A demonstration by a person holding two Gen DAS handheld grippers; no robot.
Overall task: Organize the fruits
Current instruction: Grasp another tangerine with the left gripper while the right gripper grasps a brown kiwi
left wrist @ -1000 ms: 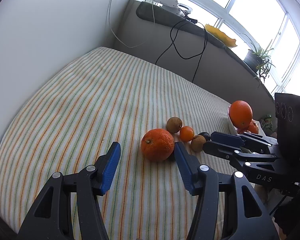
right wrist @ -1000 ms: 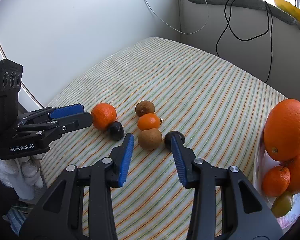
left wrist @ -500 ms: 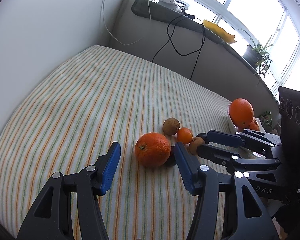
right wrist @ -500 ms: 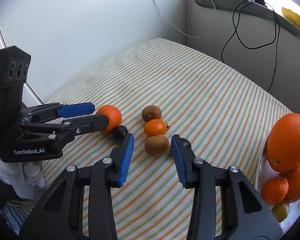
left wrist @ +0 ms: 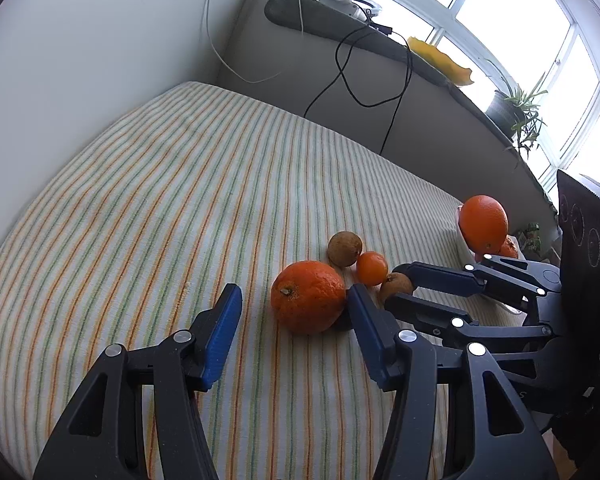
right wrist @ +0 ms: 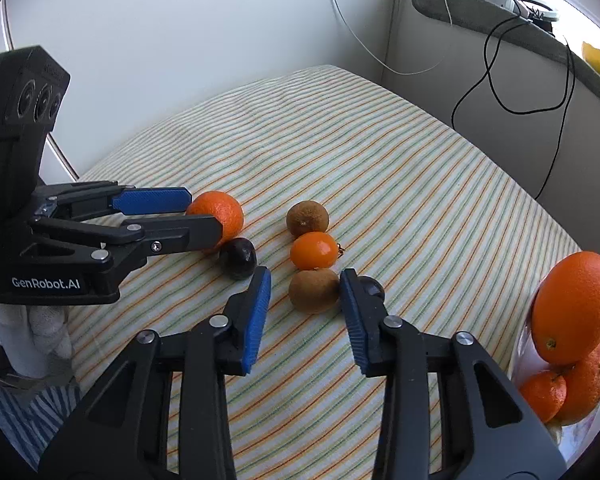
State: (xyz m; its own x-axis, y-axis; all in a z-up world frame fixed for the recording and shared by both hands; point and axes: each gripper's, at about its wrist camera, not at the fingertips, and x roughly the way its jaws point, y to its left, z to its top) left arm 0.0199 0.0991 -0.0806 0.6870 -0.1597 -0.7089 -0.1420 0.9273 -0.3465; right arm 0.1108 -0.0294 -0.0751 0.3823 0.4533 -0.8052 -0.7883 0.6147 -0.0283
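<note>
We have both claws spread over the striped desk [right wrist: 400, 184], neither pinching anything. The right claw [right wrist: 305, 304] brackets the near kiwi [right wrist: 314, 290]: fruit sits between its blue pads, right pad apparently touching or nearly so, left pad apart from it. Just beyond this claw's tips lie the small mandarin [right wrist: 314, 250] and the far kiwi [right wrist: 307, 218], in a line and touching or almost so. A dark fruit [right wrist: 239, 258] lies just left of the tips; another dark round thing [right wrist: 371, 287] peeks from behind the right finger, kind unclear. The left claw [left wrist: 290, 312] is open around the large orange [left wrist: 308, 297], right pad close beside it, left pad well apart. The bowl [right wrist: 530, 344] of oranges stands far right of the right claw. Risks, as we judge them: closing on the kiwi may nudge the mandarin and start it rolling; uneven pad contact may push the orange sideways into the dark fruit; the two claws work near each other and could collide.
</note>
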